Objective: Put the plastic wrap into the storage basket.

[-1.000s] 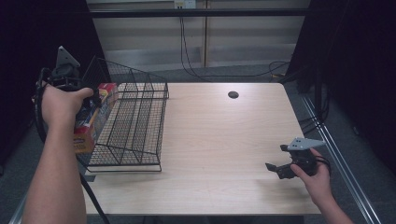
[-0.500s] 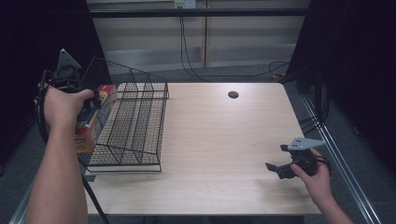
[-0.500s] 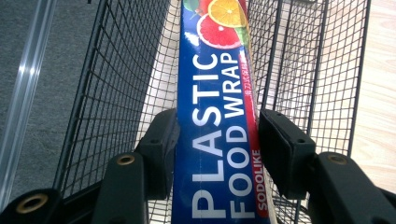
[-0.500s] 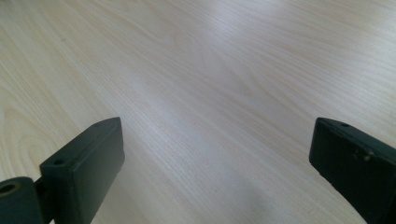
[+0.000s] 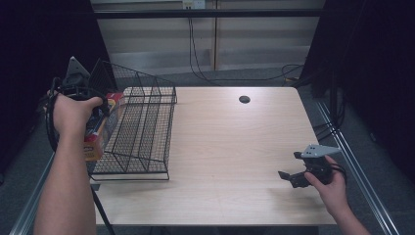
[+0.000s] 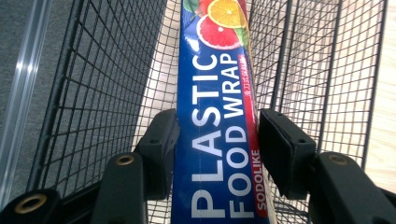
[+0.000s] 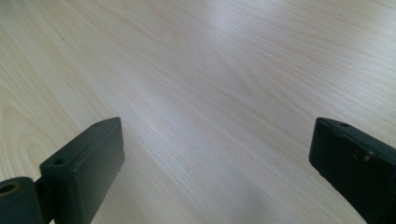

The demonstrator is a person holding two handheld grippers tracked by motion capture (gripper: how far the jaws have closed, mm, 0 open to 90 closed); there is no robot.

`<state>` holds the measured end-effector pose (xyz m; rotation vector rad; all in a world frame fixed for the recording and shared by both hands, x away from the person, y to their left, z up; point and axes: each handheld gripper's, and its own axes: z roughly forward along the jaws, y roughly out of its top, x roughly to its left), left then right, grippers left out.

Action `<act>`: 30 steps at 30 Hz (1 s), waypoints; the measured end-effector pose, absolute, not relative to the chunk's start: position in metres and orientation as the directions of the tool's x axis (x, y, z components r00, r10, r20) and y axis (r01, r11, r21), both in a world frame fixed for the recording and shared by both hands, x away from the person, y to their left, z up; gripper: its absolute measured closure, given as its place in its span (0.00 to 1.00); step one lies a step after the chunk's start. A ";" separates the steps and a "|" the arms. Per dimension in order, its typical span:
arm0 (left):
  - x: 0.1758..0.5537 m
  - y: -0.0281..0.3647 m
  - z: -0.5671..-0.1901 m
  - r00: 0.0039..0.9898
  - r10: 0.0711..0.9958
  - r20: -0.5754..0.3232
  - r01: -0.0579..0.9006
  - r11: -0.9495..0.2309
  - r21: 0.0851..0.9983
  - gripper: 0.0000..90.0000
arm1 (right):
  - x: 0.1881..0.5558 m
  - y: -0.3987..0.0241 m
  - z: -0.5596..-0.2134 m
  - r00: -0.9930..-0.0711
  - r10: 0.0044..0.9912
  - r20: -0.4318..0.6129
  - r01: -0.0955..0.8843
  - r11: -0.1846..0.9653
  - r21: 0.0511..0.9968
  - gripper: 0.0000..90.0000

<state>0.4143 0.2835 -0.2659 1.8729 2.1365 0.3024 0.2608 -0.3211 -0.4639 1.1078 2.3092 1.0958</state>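
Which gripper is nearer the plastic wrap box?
Left. The left gripper is shut on the wrap box inside the wire basket; the right gripper rests open, far across the table.

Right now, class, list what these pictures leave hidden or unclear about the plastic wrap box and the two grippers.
- Plastic wrap box: left gripper view, both ends cut off by the frame edges; high view, the hand covers much of it.
- Left gripper: high view, the jaws are hidden behind the hand.
- Wire basket: whether the box touches its floor can't be told.
- Right gripper: right gripper view, its body is cut off below.
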 end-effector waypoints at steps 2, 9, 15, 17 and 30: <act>0.416 0.284 -0.269 -0.125 0.989 -0.077 0.928 0.144 0.344 0.54 | 0.261 -0.321 -0.464 -0.632 0.775 0.014 0.501 0.395 0.770 0.04; 0.419 0.286 -0.275 -0.119 0.990 -0.081 0.929 0.140 0.343 0.52 | 0.261 -0.321 -0.464 -0.632 0.775 0.013 0.501 0.396 0.770 0.04; 0.416 0.287 -0.263 -0.149 0.983 -0.111 0.888 0.182 0.422 0.64 | 0.260 -0.321 -0.462 -0.631 0.776 0.011 0.497 0.393 0.773 0.04; 0.416 0.286 -0.261 -0.145 0.984 -0.108 0.897 0.176 0.406 0.59 | 0.260 -0.321 -0.462 -0.632 0.775 0.013 0.499 0.394 0.772 0.04; 0.414 0.266 -0.253 -0.076 0.987 -0.144 0.911 0.127 0.392 0.49 | 0.259 -0.323 -0.462 -0.627 0.779 0.007 0.503 0.397 0.768 0.04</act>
